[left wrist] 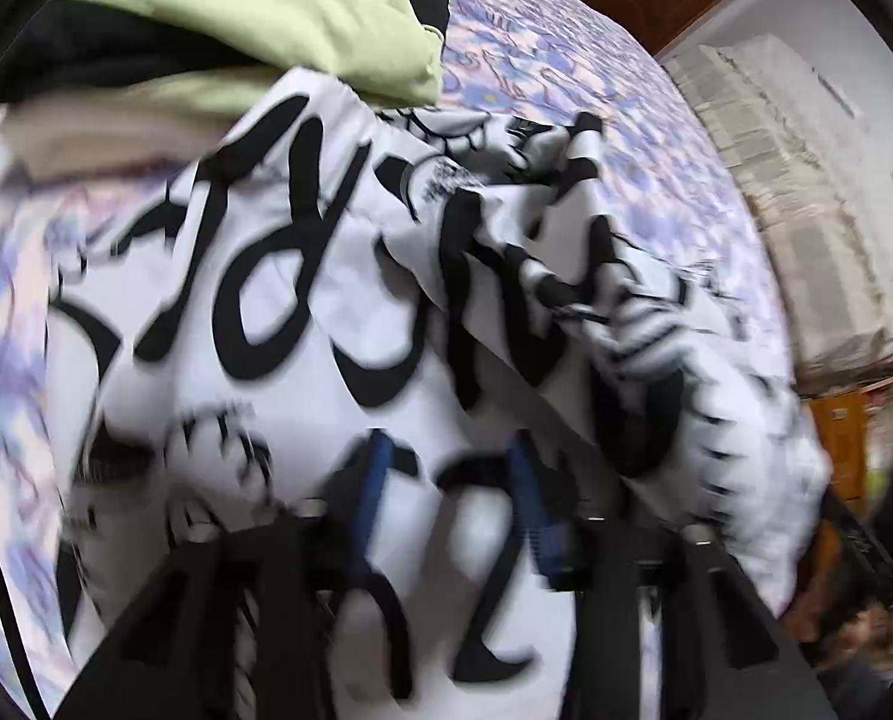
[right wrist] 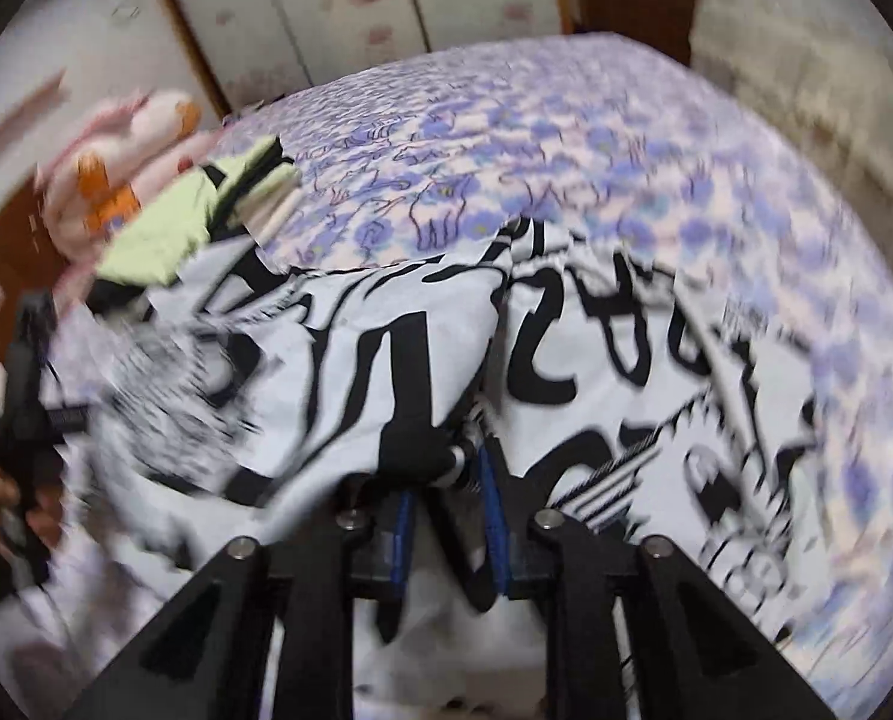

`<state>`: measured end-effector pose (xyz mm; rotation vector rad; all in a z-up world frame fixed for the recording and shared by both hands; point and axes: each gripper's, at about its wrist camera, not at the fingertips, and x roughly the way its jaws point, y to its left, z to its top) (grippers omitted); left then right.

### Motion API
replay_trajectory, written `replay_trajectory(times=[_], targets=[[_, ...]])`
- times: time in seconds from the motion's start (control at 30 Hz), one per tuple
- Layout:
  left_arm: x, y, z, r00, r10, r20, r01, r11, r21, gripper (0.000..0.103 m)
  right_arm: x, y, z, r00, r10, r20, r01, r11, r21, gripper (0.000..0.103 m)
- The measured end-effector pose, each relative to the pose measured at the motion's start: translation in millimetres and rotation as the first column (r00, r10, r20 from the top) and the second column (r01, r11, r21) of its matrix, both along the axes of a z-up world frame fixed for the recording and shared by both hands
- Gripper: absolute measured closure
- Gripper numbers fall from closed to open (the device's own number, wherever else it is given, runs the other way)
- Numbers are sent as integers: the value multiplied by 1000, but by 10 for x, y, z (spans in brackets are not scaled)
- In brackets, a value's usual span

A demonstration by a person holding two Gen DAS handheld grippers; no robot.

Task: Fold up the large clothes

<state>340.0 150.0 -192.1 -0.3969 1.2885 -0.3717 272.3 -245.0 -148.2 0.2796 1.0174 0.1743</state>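
Observation:
A large white garment with bold black lettering [left wrist: 302,252] lies crumpled on the bed, also in the right wrist view as the garment [right wrist: 596,348]. My left gripper [left wrist: 449,462] hovers just over its near part, its blue pads [left wrist: 380,480] apart with nothing pinched between them. My right gripper [right wrist: 446,480] sits at a raised fold of the same garment. Its blue pads [right wrist: 494,516] stand apart, and a strip of cloth hangs loosely in the gap and drapes over the left finger. The picture is blurred. The left gripper's black body [right wrist: 23,396] shows at the far left, held by a hand.
The bed has a purple flowered sheet [left wrist: 566,78], seen too as the sheet [right wrist: 566,138]. A folded green and black garment [left wrist: 266,12] lies beyond the white one. A pink and orange plush toy [right wrist: 122,162] sits at the bed's far left. A pale stacked pile [left wrist: 794,198] flanks the bed's right.

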Motion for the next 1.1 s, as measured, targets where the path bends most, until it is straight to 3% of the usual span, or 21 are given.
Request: replay_trajectory(times=[0.17, 0.3, 0.4, 0.5, 0.63, 0.77, 0.83, 0.87, 0.9, 1.0, 1.1], targets=[[-241, 34, 219, 1000, 0, -28, -4, 992, -127, 35, -150, -196, 105, 993, -71, -90, 87, 977, 195, 63], [-193, -29, 287, 998, -7, -64, -7, 976, -216, 29, -164, -304, 166, 984, -111, -141, 152, 934, 323, 40], [-79, -135, 286, 996, -12, -91, -16, 955, -297, 28, -111, -321, 189, 982, -120, -144, 168, 901, 399, 39], [23, -259, 215, 994, -27, -102, -8, 946, -325, 25, 24, -281, 100, 980, -108, -167, 172, 879, 445, 38], [195, -522, -63, 985, -57, -164, -5, 936, -353, 25, 267, -180, -232, 966, -72, -249, 176, 887, 426, 37], [331, -748, -213, 983, -74, -171, 9, 934, -356, 27, 480, -128, -609, 952, -52, -302, 204, 844, 495, 38], [427, -838, -178, 990, -65, -127, 19, 943, -334, 49, 564, -98, -639, 956, -51, -289, 193, 851, 489, 50], [468, -869, -123, 993, -69, -92, 36, 947, -320, 76, 654, -55, -601, 965, -30, -261, 154, 868, 472, 68], [485, -858, -69, 995, -70, -67, 46, 949, -312, 92, 718, -21, -540, 974, -8, -228, 117, 877, 465, 88], [547, -851, 244, 996, -56, 70, 74, 956, -284, 94, 842, 69, -183, 997, 13, -76, 20, 908, 419, 93], [511, -800, 554, 979, -49, 196, 102, 957, -273, 95, 859, 114, 234, 995, 17, 103, -52, 933, 356, 95]])
